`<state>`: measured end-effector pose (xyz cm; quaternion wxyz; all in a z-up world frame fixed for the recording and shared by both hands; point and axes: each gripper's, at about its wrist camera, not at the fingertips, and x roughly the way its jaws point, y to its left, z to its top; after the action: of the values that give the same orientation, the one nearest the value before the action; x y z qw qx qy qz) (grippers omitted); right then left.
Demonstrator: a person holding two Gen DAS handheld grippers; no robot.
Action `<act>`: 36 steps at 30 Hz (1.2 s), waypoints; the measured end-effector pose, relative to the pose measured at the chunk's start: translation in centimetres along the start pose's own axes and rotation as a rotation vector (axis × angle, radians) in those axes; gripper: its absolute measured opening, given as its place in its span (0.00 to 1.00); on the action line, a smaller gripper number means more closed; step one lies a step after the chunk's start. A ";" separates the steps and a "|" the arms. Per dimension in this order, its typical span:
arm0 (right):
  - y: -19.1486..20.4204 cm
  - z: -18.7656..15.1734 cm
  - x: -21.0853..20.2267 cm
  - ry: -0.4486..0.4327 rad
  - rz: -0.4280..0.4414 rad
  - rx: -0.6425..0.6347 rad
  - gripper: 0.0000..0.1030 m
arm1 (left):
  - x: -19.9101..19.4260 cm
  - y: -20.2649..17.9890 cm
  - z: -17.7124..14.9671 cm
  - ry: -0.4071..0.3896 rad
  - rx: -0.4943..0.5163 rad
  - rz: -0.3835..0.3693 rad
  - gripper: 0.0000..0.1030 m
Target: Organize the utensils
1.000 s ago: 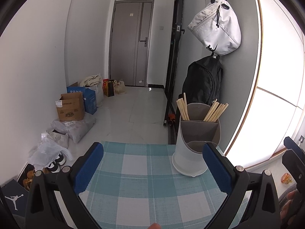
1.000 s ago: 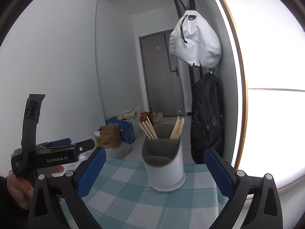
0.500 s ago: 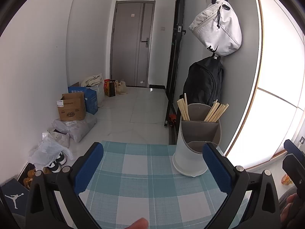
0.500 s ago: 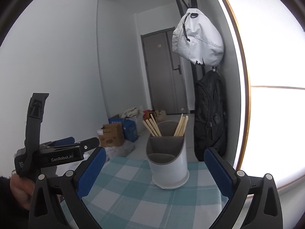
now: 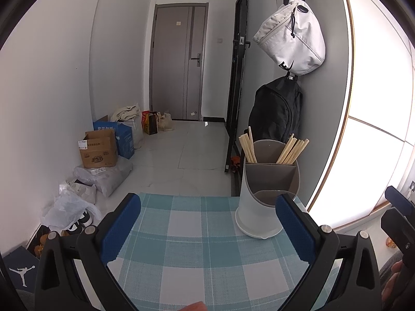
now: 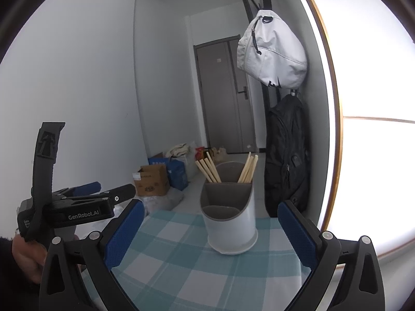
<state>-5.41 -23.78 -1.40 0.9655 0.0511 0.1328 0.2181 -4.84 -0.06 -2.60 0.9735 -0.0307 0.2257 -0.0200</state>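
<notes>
A white utensil holder [image 5: 262, 202] with grey inner compartments stands on the teal checked tablecloth [image 5: 197, 254]. Wooden chopsticks [image 5: 291, 149] stick up from its two back compartments; the front compartment looks empty. It also shows in the right wrist view [image 6: 229, 223] with its chopsticks [image 6: 208, 169]. My left gripper [image 5: 207, 228] is open and empty, held above the cloth, left of the holder. My right gripper [image 6: 211, 235] is open and empty, facing the holder. The left gripper body shows at the left of the right wrist view [image 6: 77, 207].
A white bag [image 5: 293, 39] and a black backpack [image 5: 277, 108] hang on the wall behind the holder. Cardboard boxes [image 5: 98, 150], plastic bags and shoes lie on the floor at left. A grey door [image 5: 179, 59] closes the hallway. A bright window is at right.
The right wrist view has drifted slightly, so the holder sits a little more to the right and lower in it. Both grippers stay open and empty.
</notes>
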 end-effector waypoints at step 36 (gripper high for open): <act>0.1 0.0 0.1 0.004 0.009 -0.017 1.00 | 0.1 -0.2 0.1 0.010 -0.023 -0.012 0.98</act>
<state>-5.35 -23.66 -1.45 0.9646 0.0429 0.1326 0.2238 -4.70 -0.22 -2.59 0.9718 -0.0434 0.2306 -0.0235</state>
